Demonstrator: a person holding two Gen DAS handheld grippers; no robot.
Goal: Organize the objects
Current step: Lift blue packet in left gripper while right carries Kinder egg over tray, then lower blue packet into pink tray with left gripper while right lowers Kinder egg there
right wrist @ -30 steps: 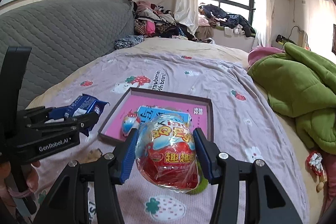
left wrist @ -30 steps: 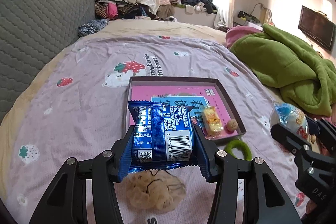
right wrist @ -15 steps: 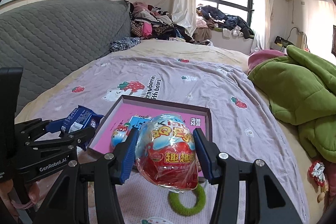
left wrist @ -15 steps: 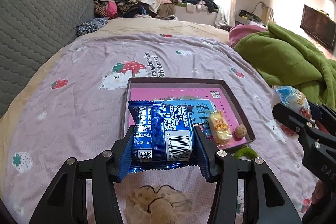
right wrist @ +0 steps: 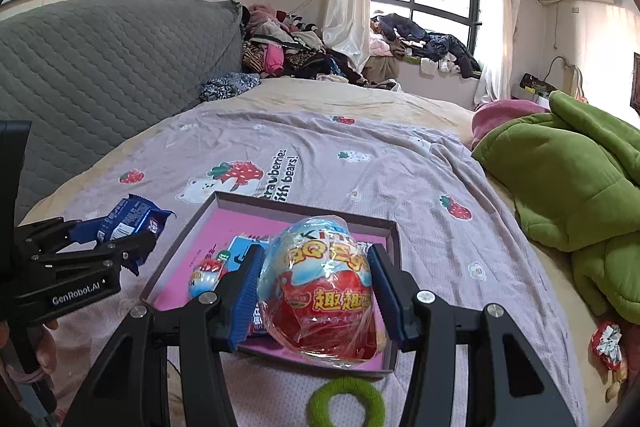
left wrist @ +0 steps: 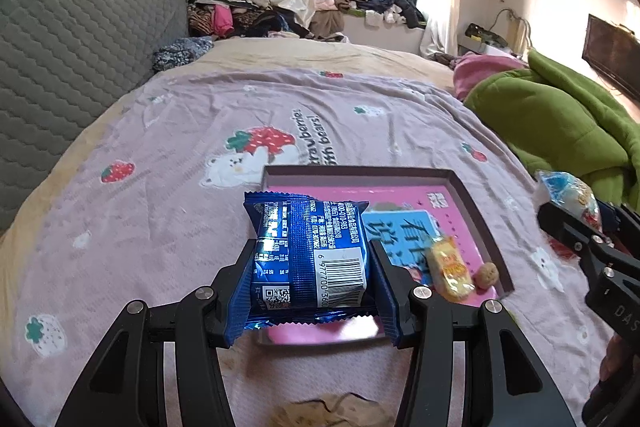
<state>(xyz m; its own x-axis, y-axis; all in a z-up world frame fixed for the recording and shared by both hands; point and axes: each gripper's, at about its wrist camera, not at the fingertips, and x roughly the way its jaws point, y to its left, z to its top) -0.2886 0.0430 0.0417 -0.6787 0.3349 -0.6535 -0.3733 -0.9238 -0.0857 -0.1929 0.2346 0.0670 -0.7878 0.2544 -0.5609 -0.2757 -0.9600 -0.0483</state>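
Note:
My left gripper [left wrist: 310,259] is shut on a blue snack packet [left wrist: 308,251], held over the near left corner of the pink tray [left wrist: 466,191]. My right gripper [right wrist: 318,287] is shut on a wrapped egg-shaped toy candy [right wrist: 320,287], held over the near edge of the tray [right wrist: 208,211]. In the tray lie a blue card [left wrist: 404,227], a yellow wrapped sweet [left wrist: 450,267], a small brown ball [left wrist: 488,273] and another wrapped egg [right wrist: 206,275]. Each gripper shows in the other's view, the left [right wrist: 132,247] and the right [left wrist: 560,207].
A green hair ring [right wrist: 346,403] lies on the bedspread just before the tray. A beige crumpled thing [left wrist: 332,411] lies under my left gripper. A green quilt [right wrist: 568,179] is piled at the right, a grey headboard [left wrist: 72,39] at the left. A red wrapped sweet [right wrist: 608,343] lies at the right.
Both grippers have moved forward toward the tray with their loads. The beige thing and the green ring have slid lower in view.

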